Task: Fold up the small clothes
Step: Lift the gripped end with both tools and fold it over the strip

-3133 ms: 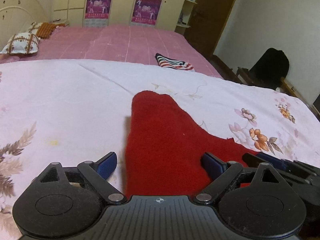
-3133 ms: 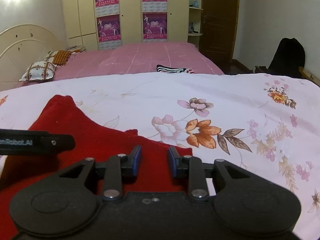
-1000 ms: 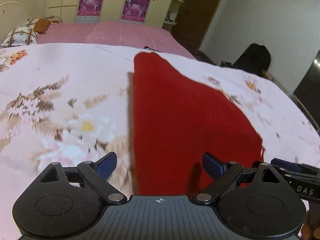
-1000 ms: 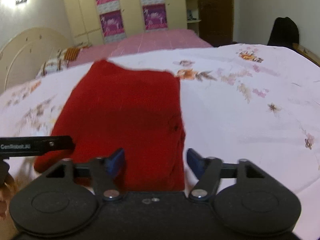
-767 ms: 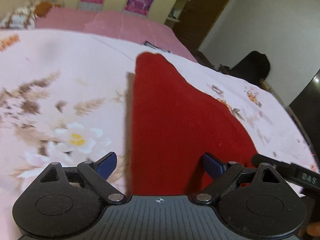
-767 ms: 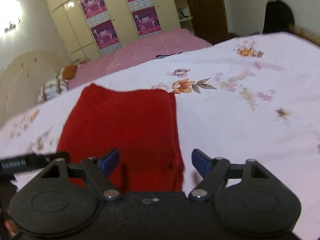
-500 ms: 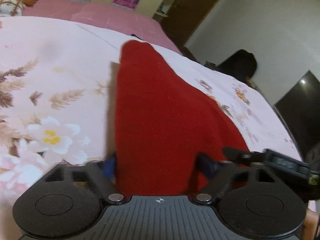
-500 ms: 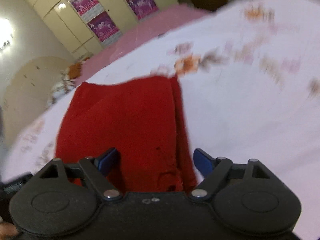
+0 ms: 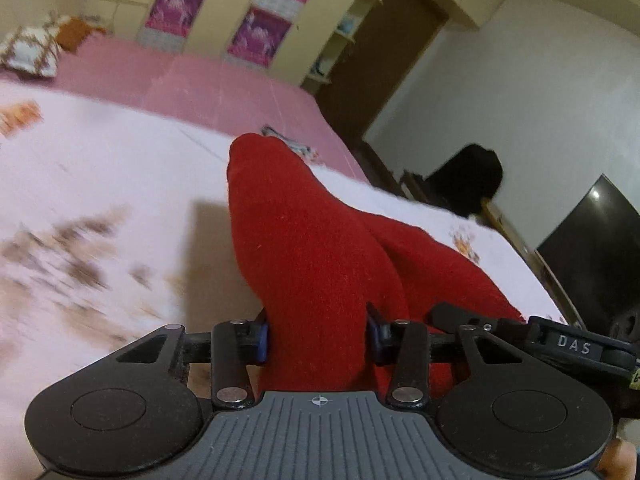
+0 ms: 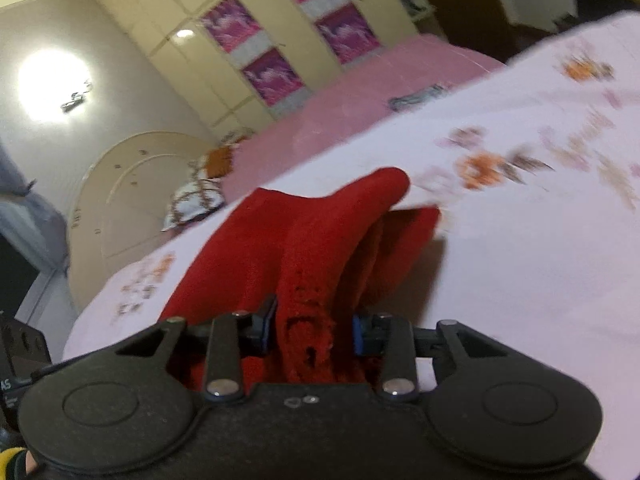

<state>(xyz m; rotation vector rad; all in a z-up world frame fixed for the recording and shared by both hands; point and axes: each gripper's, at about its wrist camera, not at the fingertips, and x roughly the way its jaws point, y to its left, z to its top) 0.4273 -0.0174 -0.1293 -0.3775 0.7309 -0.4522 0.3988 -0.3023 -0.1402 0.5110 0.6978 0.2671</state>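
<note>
A folded red knitted garment lies on the floral white bedsheet. My left gripper is shut on its near left edge, with cloth bunched between the blue pads. My right gripper is shut on the near right edge of the same red garment, and that edge is lifted and creased. The right gripper's finger shows at the right in the left wrist view.
A small striped garment lies farther back at the edge of the pink bedcover. Pillows are by the headboard. A dark TV screen and a black bag stand to the right of the bed.
Both grippers were open around the garment's near edge half a second ago; both have closed on it and lifted it, so the cloth now bunches and rises off the sheet.
</note>
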